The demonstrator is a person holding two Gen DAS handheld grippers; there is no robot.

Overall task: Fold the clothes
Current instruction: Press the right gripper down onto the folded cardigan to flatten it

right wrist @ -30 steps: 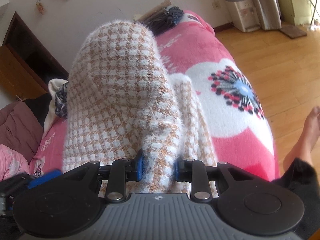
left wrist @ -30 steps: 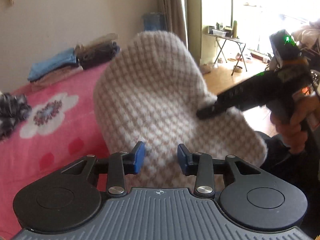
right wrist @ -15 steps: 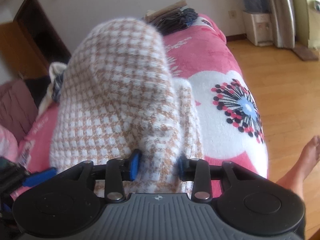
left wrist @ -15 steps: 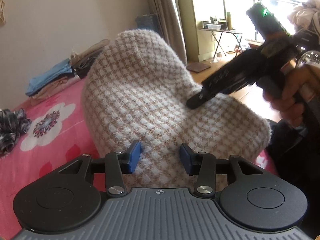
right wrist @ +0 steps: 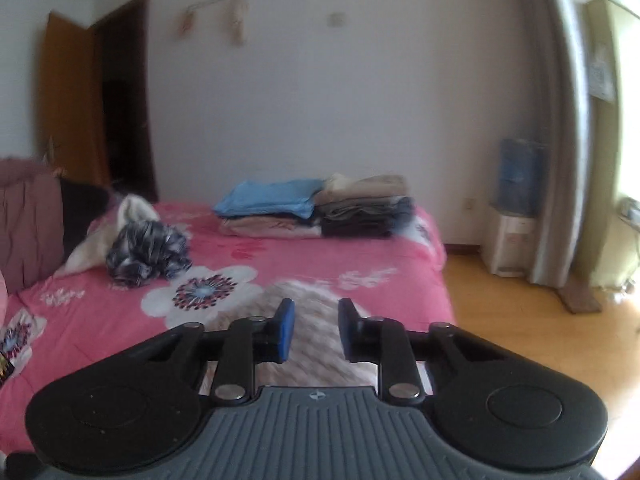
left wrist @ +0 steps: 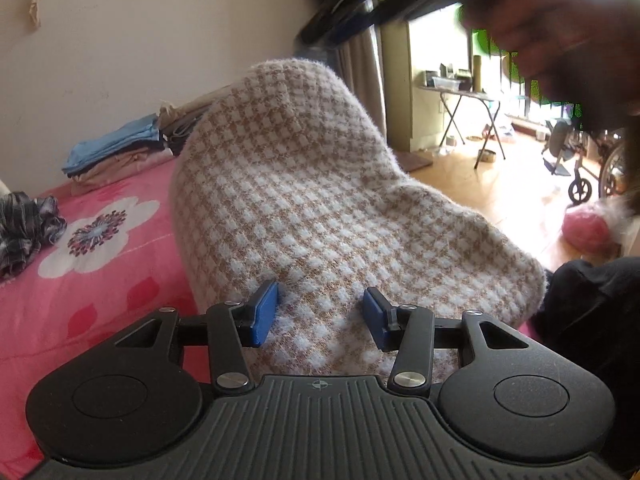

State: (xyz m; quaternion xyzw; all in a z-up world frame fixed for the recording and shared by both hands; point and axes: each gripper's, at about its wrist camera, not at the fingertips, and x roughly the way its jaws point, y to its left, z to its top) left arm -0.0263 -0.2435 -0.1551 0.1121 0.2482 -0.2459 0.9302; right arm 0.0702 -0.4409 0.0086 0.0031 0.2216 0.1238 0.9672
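Note:
A fuzzy beige-and-white check sweater (left wrist: 320,200) rises in a thick hump just past my left gripper (left wrist: 320,316). Its near edge fills the gap between the blue pads, so that gripper is shut on it. The sweater hangs over the pink flowered bed (left wrist: 100,300). My right gripper (right wrist: 316,330) has let go and is high above the sweater (right wrist: 304,320), which shows blurred beneath its jaws. Those jaws are closing with nothing between them. In the left wrist view the right gripper (left wrist: 324,36) and the hand (left wrist: 560,20) holding it blur across the top.
Two stacks of folded clothes (right wrist: 316,208) lie at the far edge of the bed (right wrist: 280,256), and a crumpled plaid garment (right wrist: 148,252) lies to their left. A water dispenser (right wrist: 516,216), a folding table (left wrist: 468,96) and a wheelchair (left wrist: 592,168) stand on the wooden floor to the right.
My right gripper let go of the sweater, rose well above it and rolled level. The left gripper kept the sweater between its pads and hardly moved.

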